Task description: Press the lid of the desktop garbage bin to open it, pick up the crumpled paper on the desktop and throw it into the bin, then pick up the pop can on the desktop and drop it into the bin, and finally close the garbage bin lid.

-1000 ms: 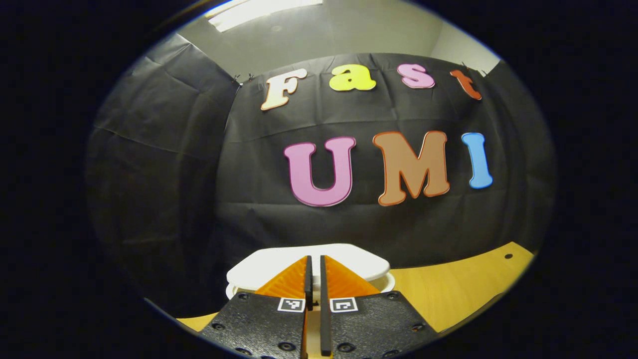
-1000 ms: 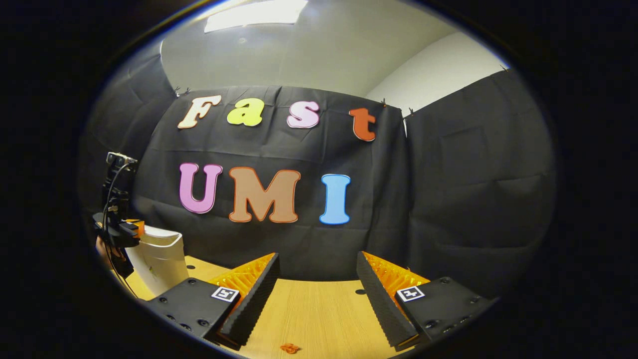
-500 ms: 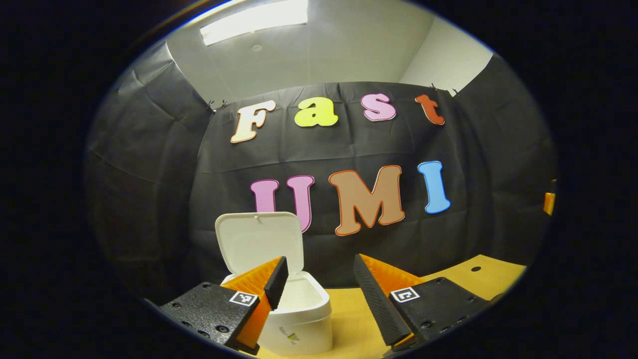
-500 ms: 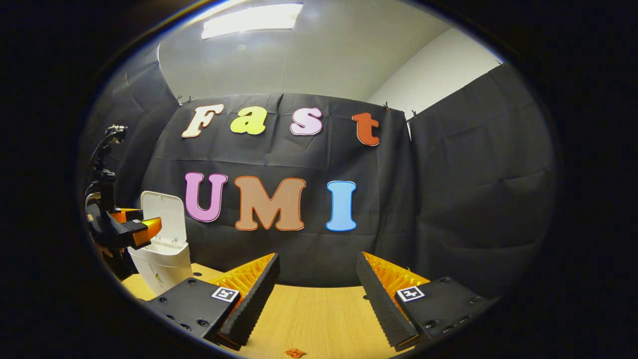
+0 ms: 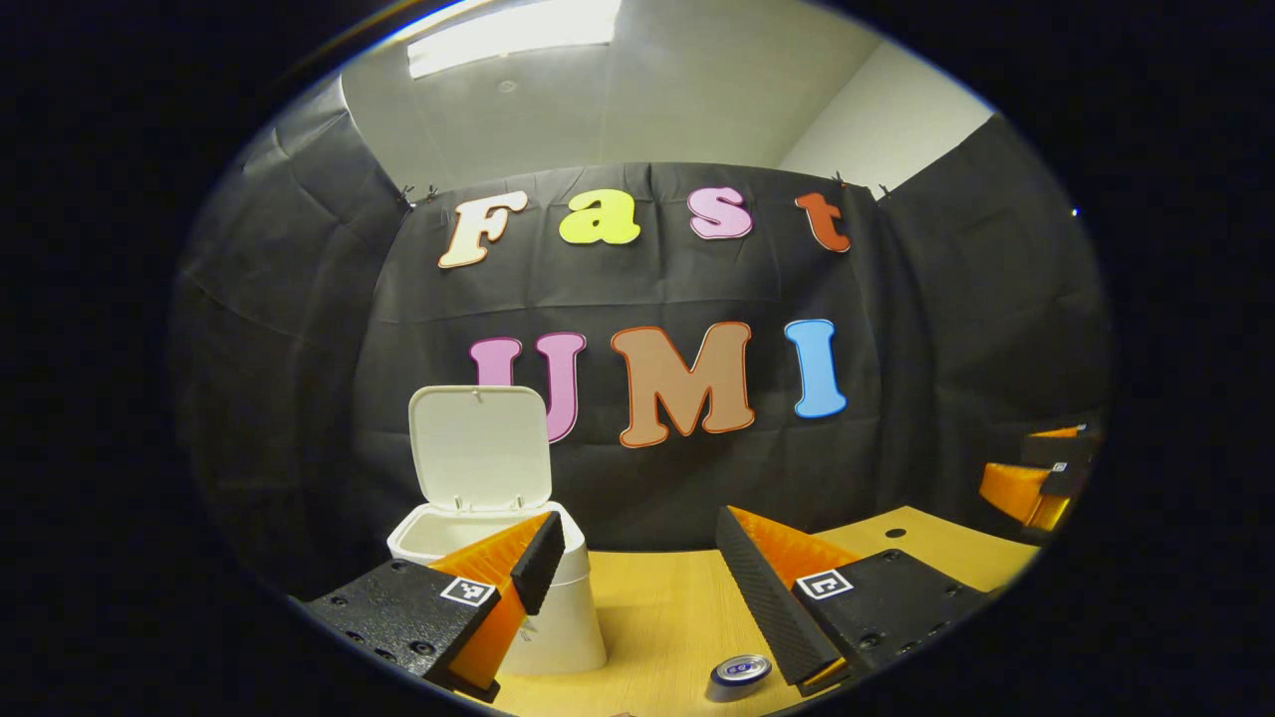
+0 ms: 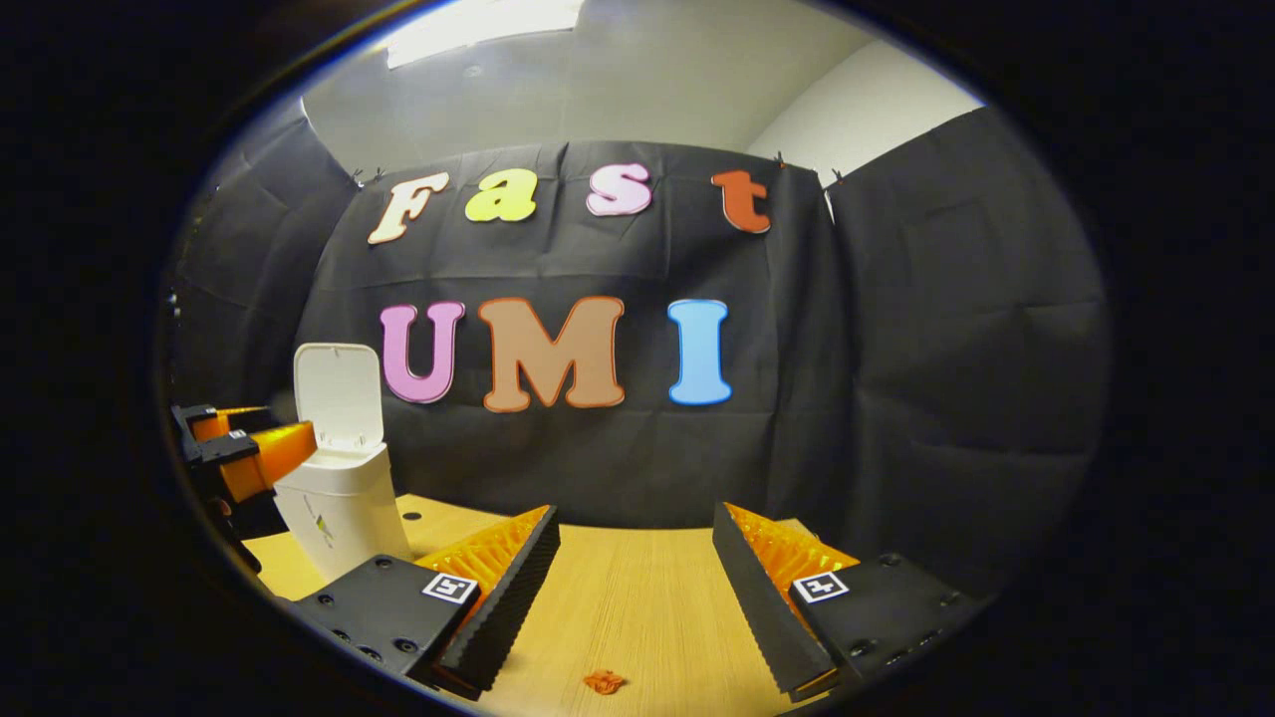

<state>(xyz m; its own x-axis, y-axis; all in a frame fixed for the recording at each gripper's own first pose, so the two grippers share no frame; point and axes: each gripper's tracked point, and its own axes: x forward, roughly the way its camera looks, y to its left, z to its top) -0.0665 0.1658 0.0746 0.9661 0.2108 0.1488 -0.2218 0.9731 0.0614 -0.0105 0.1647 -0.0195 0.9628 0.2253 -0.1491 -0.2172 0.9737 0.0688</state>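
The garbage bin (image 5: 498,588) stands on the wooden bench (image 5: 657,617) with its lid (image 5: 480,448) raised upright, leaving the crumpled paper as the next item to collect. In the left gripper view, the left claw (image 5: 637,558) hangs above the bench with its jaws spread wide and nothing between them; the bin sits at about 10 o'clock from it, partly behind its left-hand finger, and the pop can (image 5: 739,677) lies on its side at about 5 o'clock, just beside the other finger. In the right gripper view, the right claw (image 6: 636,558) is likewise wide open and empty, with a small orange scrap (image 6: 604,682), probably the paper, on the bench below at 6 o'clock. A clean pick would likely call for lowering that claw straight over the scrap, one jaw either side, closing gently because the paper is light and soft. The other claw (image 6: 249,453) hovers near the bin at 9 o'clock and could crowd the drop.
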